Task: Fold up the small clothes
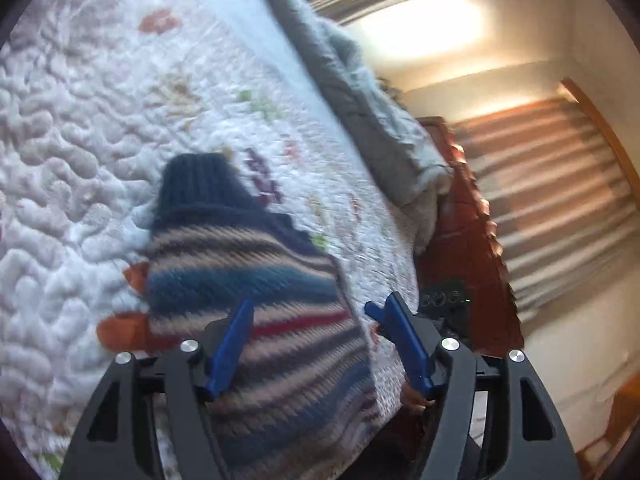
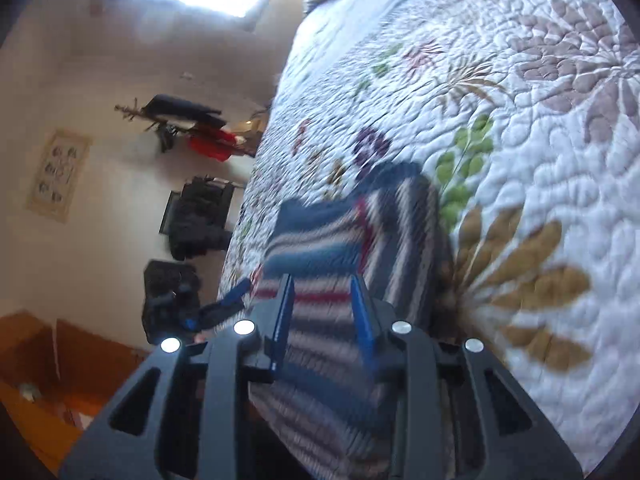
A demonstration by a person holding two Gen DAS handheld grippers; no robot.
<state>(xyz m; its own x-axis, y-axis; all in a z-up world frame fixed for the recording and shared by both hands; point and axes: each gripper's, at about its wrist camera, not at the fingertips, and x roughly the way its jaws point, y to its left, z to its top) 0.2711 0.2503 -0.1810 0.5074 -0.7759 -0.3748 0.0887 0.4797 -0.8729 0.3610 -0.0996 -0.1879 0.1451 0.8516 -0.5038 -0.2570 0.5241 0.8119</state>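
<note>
A bed carries everything, covered by a white quilt (image 1: 80,128) stitched in puffy swirls with flowers and leaves. On the quilt, near the bed's side edge, lies a striped knit sweater (image 1: 248,280) with a navy ribbed collar. A grey blanket (image 1: 360,100) lies bunched along that edge.

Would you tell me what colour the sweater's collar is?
Solid dark navy, ribbed; the sweater collar shows best in the left wrist view.

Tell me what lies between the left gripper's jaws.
In the left wrist view, the left gripper has its jaws spread wide, and the striped knit sweater on the floral quilt fills the gap between them; nothing is pinched.
</note>
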